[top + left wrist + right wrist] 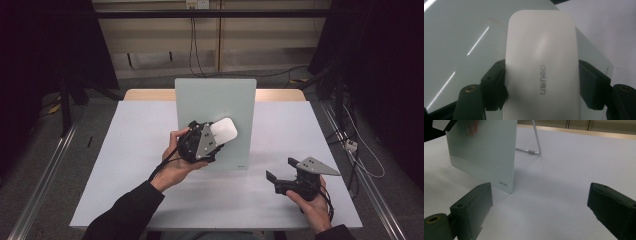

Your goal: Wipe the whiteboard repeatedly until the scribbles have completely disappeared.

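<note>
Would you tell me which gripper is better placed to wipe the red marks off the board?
Left: the left gripper already clamps the white eraser against the glass board; the right gripper sits open and apart.

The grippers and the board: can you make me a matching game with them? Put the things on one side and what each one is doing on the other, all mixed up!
Things:
1. left gripper
2. right gripper
3. glass board
4. white eraser

States:
A. stands upright on the table on a wire stand
B. jaws wide apart, nothing between them
C. squeezed between two black jaws, held against the board
D. jaws shut on something white

Pairs: 1-D, 2-B, 3-A, 4-C
</note>
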Available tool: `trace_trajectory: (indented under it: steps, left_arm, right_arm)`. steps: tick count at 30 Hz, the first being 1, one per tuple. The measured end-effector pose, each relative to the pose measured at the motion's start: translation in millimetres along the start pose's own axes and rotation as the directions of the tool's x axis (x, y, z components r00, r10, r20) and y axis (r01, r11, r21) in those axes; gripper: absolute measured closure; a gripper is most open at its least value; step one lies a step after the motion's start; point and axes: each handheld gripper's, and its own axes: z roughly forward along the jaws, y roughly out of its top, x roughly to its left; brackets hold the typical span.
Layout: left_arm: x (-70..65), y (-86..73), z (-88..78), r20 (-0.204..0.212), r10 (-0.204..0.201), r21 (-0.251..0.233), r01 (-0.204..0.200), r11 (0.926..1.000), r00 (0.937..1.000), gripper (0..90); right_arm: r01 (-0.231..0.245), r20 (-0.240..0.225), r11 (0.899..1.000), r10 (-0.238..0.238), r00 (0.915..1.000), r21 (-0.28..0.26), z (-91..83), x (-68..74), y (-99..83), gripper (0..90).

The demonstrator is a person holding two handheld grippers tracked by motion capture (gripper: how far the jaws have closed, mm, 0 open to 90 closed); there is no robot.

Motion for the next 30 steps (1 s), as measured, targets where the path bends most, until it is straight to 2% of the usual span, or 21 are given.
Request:
trace_trajectory:
  steps: [5, 6, 11, 14, 17, 20, 23, 25, 27, 28, 30]
  left_arm:
    - [5.0, 3.0, -1.0, 0.011, -0.024, -0.001, 0.024, 0.9997, 0.9997, 31.1]
    - [7.4, 4.8, -1.6, 0.003, -0.017, -0.003, 0.017, 0.9999, 0.9999, 31.2]
    - [19.1, 12.6, -4.9, -0.029, -0.041, -0.025, 0.04, 0.9989, 0.9987, 31.1]
    - [23.5, 15.8, -6.8, -0.044, -0.032, -0.02, 0.031, 0.9993, 0.9985, 31.1]
    - [30.4, 18.0, -9.0, -0.056, -0.043, -0.037, 0.041, 0.9985, 0.9975, 31.1]
    - [38.0, 21.8, -12.4, -0.078, -0.044, -0.037, 0.042, 0.9985, 0.996, 31.1]
    - [46.8, 26.1, -15.5, -0.1, -0.074, -0.056, 0.069, 0.996, 0.9922, 31.1]
    - [50.7, 28.2, -16.1, -0.112, -0.078, -0.068, 0.071, 0.9952, 0.9906, 31.1]
    - [48.8, 28.5, -15.1, -0.122, -0.073, -0.066, 0.066, 0.9956, 0.9898, 31.1]
    - [47.1, 28.5, -14.6, -0.125, -0.054, -0.058, 0.047, 0.9972, 0.9907, 31.1]
    - [43.0, 27.3, -12.8, -0.113, -0.043, -0.048, 0.038, 0.9981, 0.9927, 31.1]
  right_arm:
    - [-0.004, -0.001, 1.0, 0.004, 1.0, 0.002, 0.4, 0.0, 0.0, 5.9]
    - [-0.002, -0.001, 1.0, 0.002, 1.0, 0.001, 0.4, 0.0, 0.1, 5.9]
    - [-0.003, -0.001, 1.0, 0.003, 1.0, 0.001, 0.5, -0.1, 0.1, 5.9]
    - [-0.004, -0.001, 1.0, 0.004, 1.0, 0.001, 0.3, -0.2, 0.1, 5.9]
    - [-0.001, -0.003, 1.0, 0.001, 1.0, 0.0, 0.5, 0.0, 0.1, 5.9]
    - [-0.002, -0.002, 1.0, 0.002, 1.0, 0.0, 0.5, -0.1, 0.1, 5.9]
    - [-0.002, -0.002, 1.0, 0.002, 1.0, 0.001, 0.8, -0.1, 0.2, 5.9]
    - [-0.001, -0.002, 1.0, 0.001, 1.0, 0.0, 0.8, 0.2, 0.2, 5.9]
    - [-0.003, -0.002, 1.0, 0.003, 1.0, 0.0, 0.6, -0.1, 0.2, 5.9]
    - [-0.003, -0.001, 1.0, 0.003, 1.0, 0.0, 0.6, -0.2, 0.1, 5.9]
    - [-0.003, -0.002, 1.0, 0.003, 1.0, 0.001, 0.7, -0.1, 0.1, 5.9]
